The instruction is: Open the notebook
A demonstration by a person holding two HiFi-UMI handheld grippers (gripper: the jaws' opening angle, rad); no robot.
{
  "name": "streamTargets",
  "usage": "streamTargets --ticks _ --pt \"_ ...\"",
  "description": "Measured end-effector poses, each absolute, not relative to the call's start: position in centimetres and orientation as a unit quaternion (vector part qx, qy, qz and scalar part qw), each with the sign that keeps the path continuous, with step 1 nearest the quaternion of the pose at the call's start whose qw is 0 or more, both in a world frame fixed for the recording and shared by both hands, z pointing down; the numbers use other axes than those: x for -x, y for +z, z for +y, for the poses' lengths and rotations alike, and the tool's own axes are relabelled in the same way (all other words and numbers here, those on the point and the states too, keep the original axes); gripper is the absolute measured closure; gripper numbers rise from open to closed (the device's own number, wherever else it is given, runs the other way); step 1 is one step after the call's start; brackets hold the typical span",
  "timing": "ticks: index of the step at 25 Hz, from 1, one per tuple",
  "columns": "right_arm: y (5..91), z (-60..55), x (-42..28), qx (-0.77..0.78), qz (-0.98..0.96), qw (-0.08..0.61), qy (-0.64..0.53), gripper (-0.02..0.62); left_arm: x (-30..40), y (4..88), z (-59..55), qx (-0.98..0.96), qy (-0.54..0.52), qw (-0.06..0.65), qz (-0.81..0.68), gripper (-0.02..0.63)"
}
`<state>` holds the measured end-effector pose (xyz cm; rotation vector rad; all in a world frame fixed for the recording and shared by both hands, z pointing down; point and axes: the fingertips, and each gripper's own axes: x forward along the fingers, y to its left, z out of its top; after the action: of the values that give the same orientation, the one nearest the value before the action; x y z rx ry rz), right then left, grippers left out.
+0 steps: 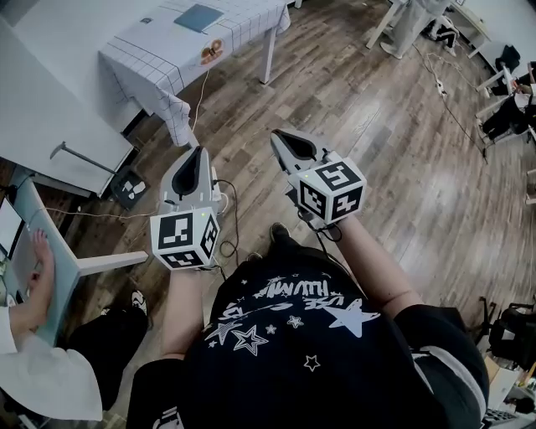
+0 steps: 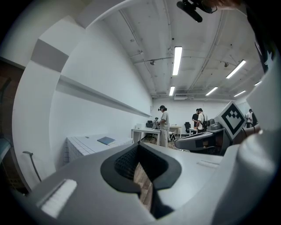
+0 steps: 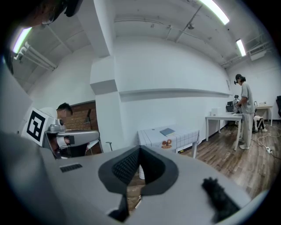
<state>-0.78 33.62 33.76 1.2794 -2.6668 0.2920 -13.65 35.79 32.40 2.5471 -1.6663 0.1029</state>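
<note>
Closest in, the wearer's black shirt with white stars (image 1: 293,335) filled the bottom of the head view, with both forearms reaching forward. The left hand-held gripper (image 1: 198,152) had its jaws pressed together with nothing between them; only floor showed through the gap behind the tips. The right hand-held gripper (image 1: 277,136), just beside it, was likewise pressed together and empty. Both hung over the wooden floor (image 1: 377,126), well apart from the task's thing. Beyond them stood a counter (image 1: 159,63) draped in a white checked cloth. On its top the blue notebook (image 1: 198,17) lay flat with its cover showing, and an orange object (image 1: 211,52) sat nearer the cloth's edge. Farther off, in the left gripper view, people (image 2: 163,127) stood by white tables.
</note>
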Motion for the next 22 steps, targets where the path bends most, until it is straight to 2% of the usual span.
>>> streamTargets --ticks 13,22 --pt "32.8 35.4 -3.4 -0.466 -0.876 0.047 0.116 0.580 13.0 32.4 38.3 -0.838 0.031 0.054 -0.542 0.598" --pt "34.5 26.9 -4.3 -0.455 -0.882 0.038 0.114 0.580 13.8 33.9 31.9 -0.816 0.038 0.048 -0.574 0.598"
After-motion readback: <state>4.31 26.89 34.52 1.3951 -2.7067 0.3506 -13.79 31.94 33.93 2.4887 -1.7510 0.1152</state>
